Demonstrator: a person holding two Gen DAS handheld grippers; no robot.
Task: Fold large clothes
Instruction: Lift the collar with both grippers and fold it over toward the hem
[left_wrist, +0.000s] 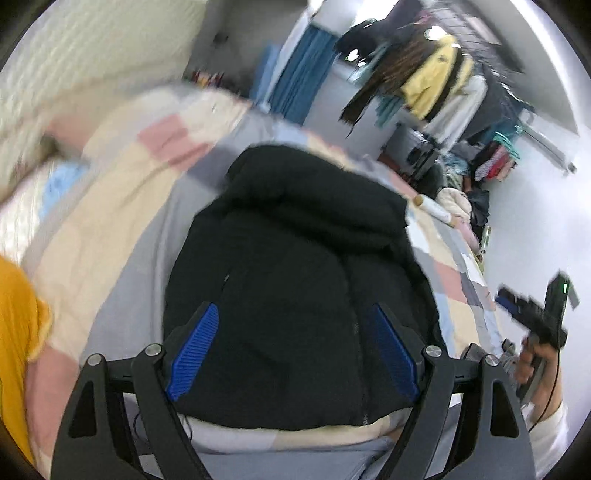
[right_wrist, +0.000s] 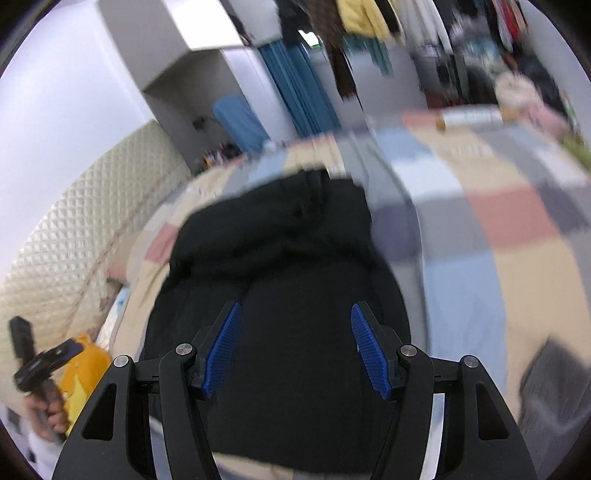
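Patchwork quilt (left_wrist: 122, 206) covering a bed, black jacket (left_wrist: 295, 280) folded in a bundle on its near part, left gripper (left_wrist: 291, 354) above it with fingers wide apart and empty, right gripper (right_wrist: 295, 350) likewise, fingers apart, clothes rack (left_wrist: 436, 74) far right

- A bed with a patchwork quilt (right_wrist: 498, 221) of pink, cream, grey and pale blue squares fills the middle of both views.
- A cream quilted headboard (right_wrist: 74, 236) stands against a white wall (right_wrist: 55, 92).
- A white cabinet (right_wrist: 177, 48) stands beside the headboard, with a blue curtain (right_wrist: 295, 85) next to it.
- A clothes rack (left_wrist: 443, 74) behind the bed holds hanging garments, among them a yellow one.
- More clothes lie heaped on the pale floor (left_wrist: 535, 221) at the rack's foot.
- A paper roll (left_wrist: 434, 210) lies at the quilt's far edge.
- Light is bright and even.
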